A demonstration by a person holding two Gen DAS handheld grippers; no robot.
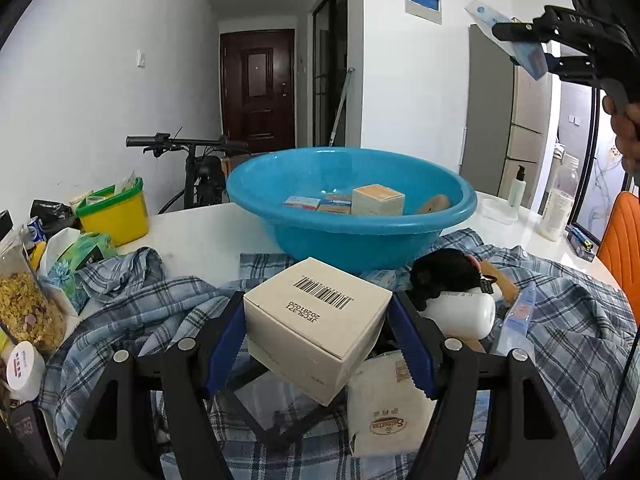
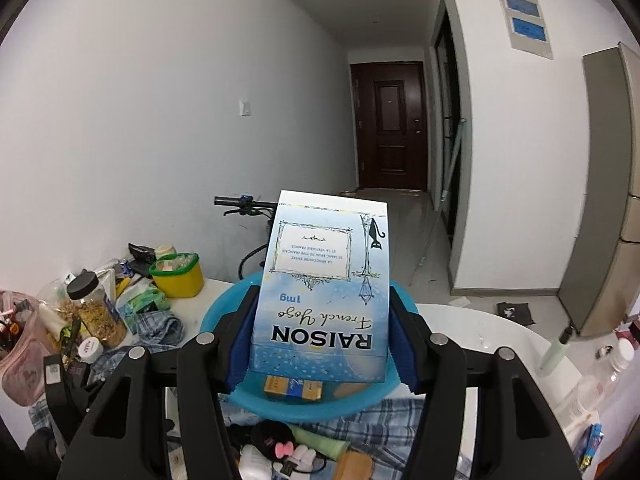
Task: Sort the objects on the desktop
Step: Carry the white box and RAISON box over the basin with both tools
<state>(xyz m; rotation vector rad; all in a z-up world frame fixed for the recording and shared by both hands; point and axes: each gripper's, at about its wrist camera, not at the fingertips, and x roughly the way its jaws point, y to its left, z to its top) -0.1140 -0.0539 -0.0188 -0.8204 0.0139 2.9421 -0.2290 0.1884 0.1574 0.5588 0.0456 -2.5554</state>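
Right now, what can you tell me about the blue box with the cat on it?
The blue box is a flat cardboard pack, pale watery blue, printed RAISON French Yoso 1mg, with a framed label and a black cat. The right gripper clamps its sides, holding it upside down above the blue basin.

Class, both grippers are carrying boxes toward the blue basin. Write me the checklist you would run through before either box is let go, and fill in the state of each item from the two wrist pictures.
1. Left gripper holds the white box firmly: ok, pads on both sides, though the box sits tilted.
2. Right gripper holds the blue box: ok, clamped on both sides.
3. Blue box is over the blue basin: ok, the right wrist view shows the basin rim beneath it.
4. White box is over the basin: not ok, it is short of the near rim, above the checked cloth.
5. Room left in the basin: ok, a few small boxes, with bare floor showing.
6. Height of the blue box above the basin: cannot tell.
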